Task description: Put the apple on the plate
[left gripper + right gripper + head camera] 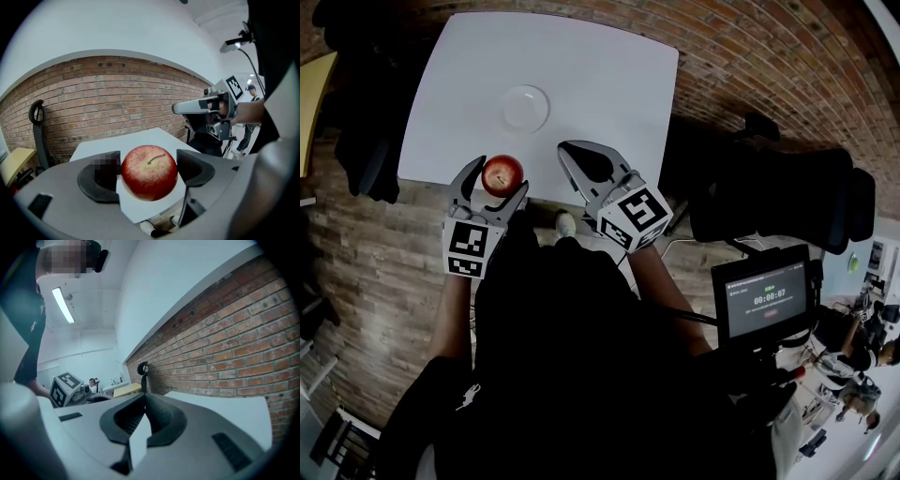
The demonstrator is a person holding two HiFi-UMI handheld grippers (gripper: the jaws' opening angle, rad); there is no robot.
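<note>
A red apple [502,174] with a short stem sits between the jaws of my left gripper [500,176], which is shut on it just over the near edge of the white table [609,75]. In the left gripper view the apple [149,172] fills the gap between both pads [193,165]. A small clear plate [526,107] lies on the table, a little beyond the apple. My right gripper [565,150] hovers to the right of the apple, its jaws shut together with nothing in them; its tips [144,397] meet in its own view.
A black office chair [787,202] stands to the right of the table. A screen with a timer [766,298] is at the lower right. A yellow table [314,94] and a dark chair [366,159] sit at the left. A brick wall [117,98] rises behind the table.
</note>
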